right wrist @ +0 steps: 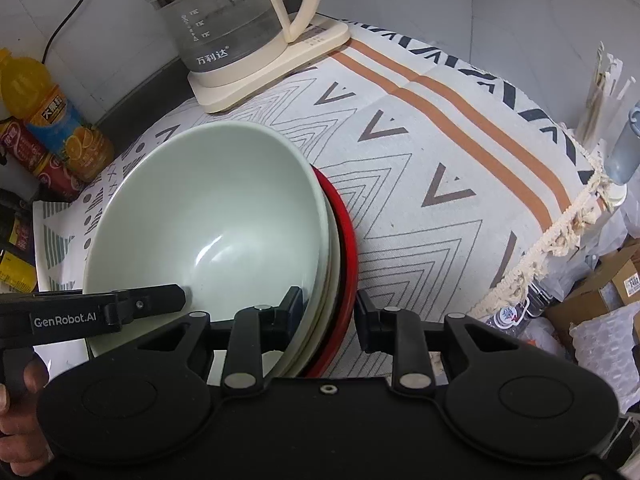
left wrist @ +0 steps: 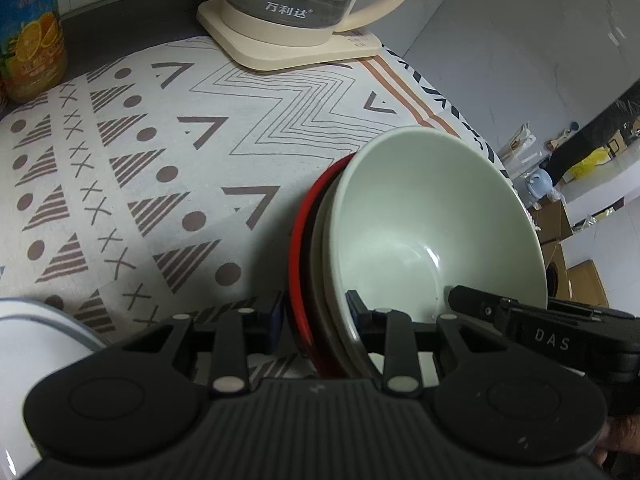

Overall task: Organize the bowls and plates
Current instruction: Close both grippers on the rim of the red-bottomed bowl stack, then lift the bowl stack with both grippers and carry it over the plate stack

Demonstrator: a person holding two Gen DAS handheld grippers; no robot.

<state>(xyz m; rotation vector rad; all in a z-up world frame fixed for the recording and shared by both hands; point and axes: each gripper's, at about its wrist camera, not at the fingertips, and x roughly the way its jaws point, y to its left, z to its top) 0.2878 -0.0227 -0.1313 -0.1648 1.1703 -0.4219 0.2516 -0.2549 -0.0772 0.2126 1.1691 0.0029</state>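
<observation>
Patterned cloth (right wrist: 420, 168) over tabletop, kettle (right wrist: 236, 28) behind, boxes (right wrist: 600, 292) beyond. Stack: bowl (left wrist: 420, 216) on red plate (left wrist: 298, 256), tilted, mouth sideways. Left tongs (left wrist: 316, 312) and right tongs (right wrist: 326, 308) gripping stack rims.

Matte black tongs (left wrist: 316, 312); silver rivets

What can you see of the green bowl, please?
The green bowl is pale, glossy and looks ceramic, with a wide rim, a small flat bottom and nothing inside. It sits nested on top of a stack: a beige dish below it, then a red plate. The left gripper and right gripper each straddle the stack's edge from opposite sides, one finger inside the bowl. The stack appears tilted over the patterned cloth.
</observation>
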